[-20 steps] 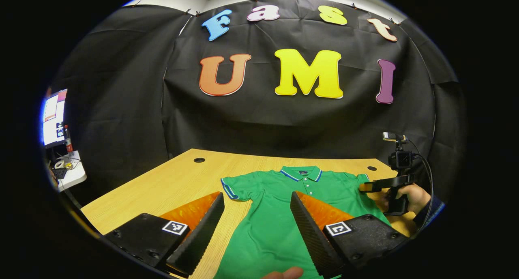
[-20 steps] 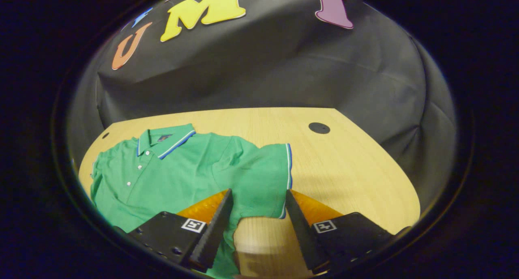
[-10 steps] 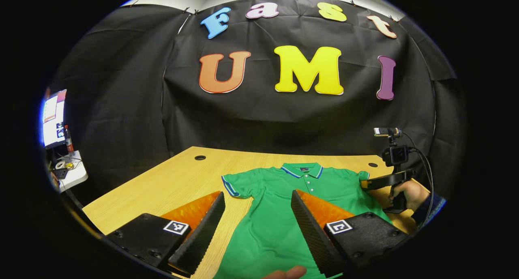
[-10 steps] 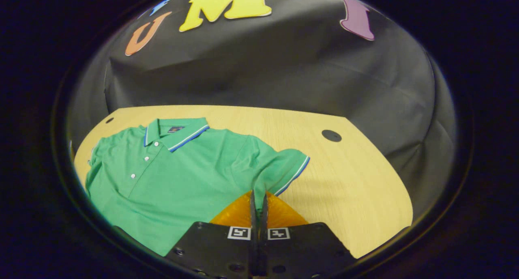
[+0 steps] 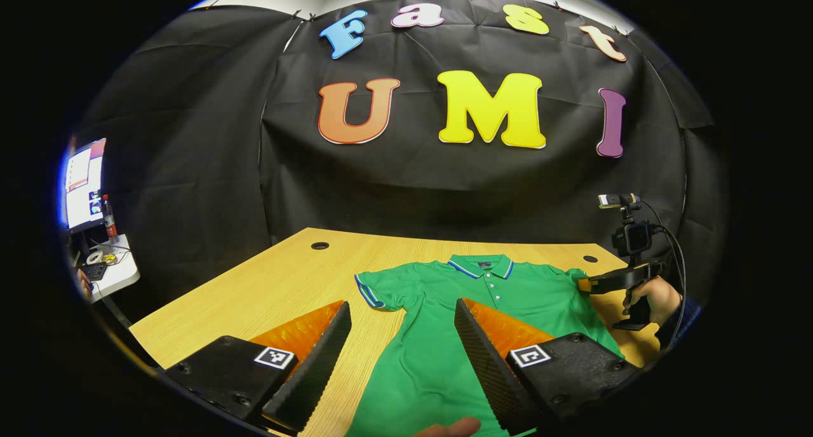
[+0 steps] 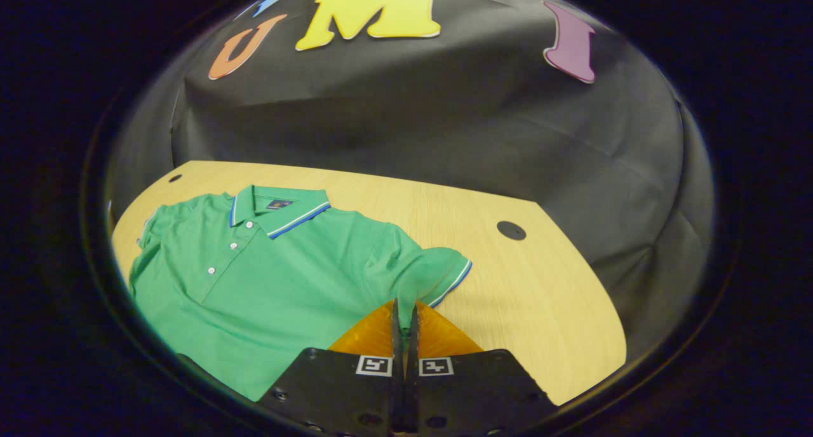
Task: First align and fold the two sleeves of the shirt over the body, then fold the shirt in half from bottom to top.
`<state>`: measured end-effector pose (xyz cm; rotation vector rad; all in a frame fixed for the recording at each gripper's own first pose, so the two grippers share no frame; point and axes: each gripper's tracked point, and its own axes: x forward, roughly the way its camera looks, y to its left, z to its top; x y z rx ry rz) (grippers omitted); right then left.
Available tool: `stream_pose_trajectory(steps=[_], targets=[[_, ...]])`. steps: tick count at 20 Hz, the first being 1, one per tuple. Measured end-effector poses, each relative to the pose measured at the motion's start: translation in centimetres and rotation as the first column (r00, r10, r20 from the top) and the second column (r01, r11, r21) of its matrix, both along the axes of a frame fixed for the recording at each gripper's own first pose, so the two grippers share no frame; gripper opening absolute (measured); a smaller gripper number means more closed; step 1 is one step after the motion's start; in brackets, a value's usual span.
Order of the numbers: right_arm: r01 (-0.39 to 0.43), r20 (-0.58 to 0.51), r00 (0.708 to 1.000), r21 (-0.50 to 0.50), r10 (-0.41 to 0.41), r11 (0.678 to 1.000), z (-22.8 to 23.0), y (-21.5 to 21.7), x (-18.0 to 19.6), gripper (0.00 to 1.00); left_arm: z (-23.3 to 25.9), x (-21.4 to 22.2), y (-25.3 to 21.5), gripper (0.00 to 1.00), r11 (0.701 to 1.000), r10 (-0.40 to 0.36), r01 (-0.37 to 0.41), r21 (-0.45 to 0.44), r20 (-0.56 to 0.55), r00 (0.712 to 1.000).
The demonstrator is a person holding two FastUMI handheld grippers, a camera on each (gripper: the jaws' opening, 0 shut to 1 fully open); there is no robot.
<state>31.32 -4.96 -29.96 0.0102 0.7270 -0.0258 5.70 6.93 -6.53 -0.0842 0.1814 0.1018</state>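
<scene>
— Biggest first?
— Black cloth wall (image 5: pixel 444 189) behind everything, hung in creases. Below it, pale wooden worktop (image 5: pixel 267 291) with round dark cable holes near the far edge (image 6: pixel 511 230).
— And on the worktop?
— Green polo shirt (image 5: pixel 444 335), spread flat, front up, collar toward the wall. Collar (image 6: pixel 279 208) trimmed with blue and white, white buttons down the placket. Lying roughly mid-worktop, hem toward the near edge.
— Sleeves?
— Left sleeve (image 5: pixel 375 291) flat on the wood, striped cuff out to the side, unfolded. Right sleeve (image 6: pixel 432 272) bunched and pulled up off the wood into a small peak.
— Left tongs?
— Left tongs (image 5: pixel 400 361) spread wide, hovering near the lower half of the shirt, gripping nothing. One finger over bare wood, the other over green fabric.
— Right tongs?
— Right tongs (image 6: pixel 404 316) pressed together, pinching the right sleeve near its cuff, fabric caught between both fingers. Seen also from the left gripper view at the shirt's far side (image 5: pixel 597 286), gripped by a hand (image 5: pixel 654 297) with a dark sleeve, small camera and cable on top.
— Anything smaller?
— Lit screen (image 5: pixel 82 183) off to the far left beyond the cloth, above a small white table (image 5: pixel 111 275) with clutter, too small to make out. A fingertip (image 5: pixel 454 427) at the bottom edge of the left gripper view.
</scene>
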Motion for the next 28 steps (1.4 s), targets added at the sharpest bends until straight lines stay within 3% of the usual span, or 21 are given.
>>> stream_pose_trajectory(steps=[3,6,7,8,13,15,17,20,21,23,26,28], targets=[[0.046,-0.019,0.999,0.071,-0.045,0.996,-1.1,-0.8,-0.2,0.05,0.0,0.0,-0.1,1.00,1.000,-0.003,0.003,-0.004,-0.003,1.000],[0.089,-0.034,0.996,0.081,-0.087,0.993,-1.5,-2.0,0.2,0.24,-0.4,0.2,-0.1,1.00,1.000,-0.003,0.003,-0.010,-0.011,1.000],[0.103,-0.040,0.994,0.084,-0.100,0.991,-1.4,-2.4,0.3,0.22,-0.4,0.2,-0.1,1.00,1.000,-0.004,0.004,-0.012,-0.012,1.000],[0.112,-0.043,0.993,0.089,-0.108,0.990,-1.3,-2.7,0.4,0.38,-0.4,0.2,-0.2,1.00,1.000,-0.004,0.004,-0.012,-0.014,1.000],[0.239,-0.016,0.971,0.031,-0.239,0.971,-0.8,-7.0,1.2,0.37,-0.9,0.5,0.0,1.00,1.000,0.000,0.000,-0.014,-0.021,1.000],[0.241,-0.059,0.970,0.066,-0.237,0.968,-1.3,-6.7,1.0,0.48,-1.0,0.5,0.0,1.00,1.000,0.000,-0.001,-0.017,-0.026,1.000],[0.231,-0.067,0.972,0.083,-0.226,0.969,-1.7,-6.5,1.3,0.48,-1.2,0.6,-0.2,1.00,1.000,0.000,-0.001,-0.019,-0.032,0.999],[0.223,-0.078,0.974,0.179,-0.212,0.958,-1.9,-5.4,1.7,0.48,-1.2,0.5,-0.3,1.00,1.000,0.001,-0.001,-0.013,-0.033,0.999],[0.230,-0.070,0.973,0.204,-0.220,0.952,-1.9,-5.3,2.2,0.19,-1.2,0.5,-0.3,1.00,1.000,0.000,0.000,-0.010,-0.030,1.000],[0.219,-0.086,0.975,0.192,-0.206,0.957,-1.9,-5.4,2.2,0.02,-1.0,0.5,-0.3,1.00,1.000,-0.001,0.001,-0.008,-0.027,1.000],[0.142,-0.026,0.990,0.090,-0.140,0.986,0.1,-5.2,2.5,0.00,-1.0,0.5,0.0,1.00,1.000,0.003,-0.003,0.001,-0.023,1.000],[0.060,0.051,0.997,-0.029,-0.058,0.998,2.3,-4.3,2.9,0.00,-0.8,0.4,0.2,1.00,1.000,0.006,-0.006,0.007,-0.019,1.000]])
